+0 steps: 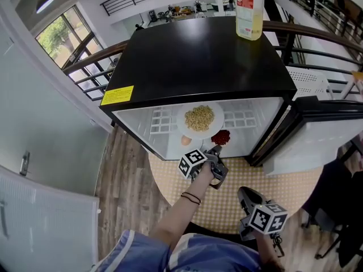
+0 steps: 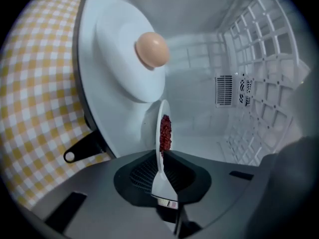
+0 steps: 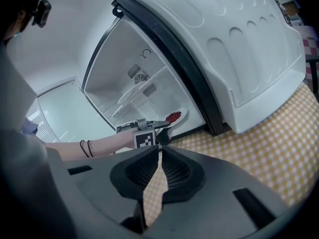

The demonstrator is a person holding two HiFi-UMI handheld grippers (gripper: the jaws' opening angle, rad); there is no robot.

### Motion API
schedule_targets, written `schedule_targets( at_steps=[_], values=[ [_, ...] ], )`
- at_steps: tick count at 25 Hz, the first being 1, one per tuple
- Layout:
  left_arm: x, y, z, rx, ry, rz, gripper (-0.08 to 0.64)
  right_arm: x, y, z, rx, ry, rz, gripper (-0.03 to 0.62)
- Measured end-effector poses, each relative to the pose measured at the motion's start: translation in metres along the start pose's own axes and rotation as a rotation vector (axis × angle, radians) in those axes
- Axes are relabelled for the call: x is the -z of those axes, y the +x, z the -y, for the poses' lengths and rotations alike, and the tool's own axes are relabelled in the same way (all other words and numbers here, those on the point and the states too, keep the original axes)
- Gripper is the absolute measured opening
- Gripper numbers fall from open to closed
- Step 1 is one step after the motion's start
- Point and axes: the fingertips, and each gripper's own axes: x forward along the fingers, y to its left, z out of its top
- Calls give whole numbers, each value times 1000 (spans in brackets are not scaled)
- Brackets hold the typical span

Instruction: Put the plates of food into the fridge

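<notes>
Fridge (image 1: pixel 198 61): door open, cavity straight ahead of left tool.
Plate of red food (image 2: pixel 164 131): low at fridge's mouth, seen edge-on, rim clamped in closed left tool (image 2: pixel 162 180).
Right tool (image 3: pixel 159 151): jaws together, empty, farther outside fridge.

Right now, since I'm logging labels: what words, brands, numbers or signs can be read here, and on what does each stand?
Nothing can be read.
Yellow sticker on the fridge, at its top front edge: print too small to read.
Red label on the bottle standing on the fridge: blurred.
Marker cubes: square patterns only, no words.
</notes>
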Motion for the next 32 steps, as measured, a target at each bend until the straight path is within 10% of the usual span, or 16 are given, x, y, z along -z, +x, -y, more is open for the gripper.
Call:
schedule_targets(
  at_steps=[12, 17, 22, 32],
  values=[
    [-1, 4, 12, -44, 288, -60, 169, 2, 5, 4, 6, 16, -12, 34],
    [11, 6, 23, -163, 588, -120, 340, 2, 4, 8, 10, 20, -11, 34],
    [23, -1, 14, -261, 840, -211, 360, 3, 2, 9, 13, 28, -9, 34],
    [39, -30, 3, -212, 910, -271, 359, 6, 1, 11, 7, 40, -10, 34]
  ],
)
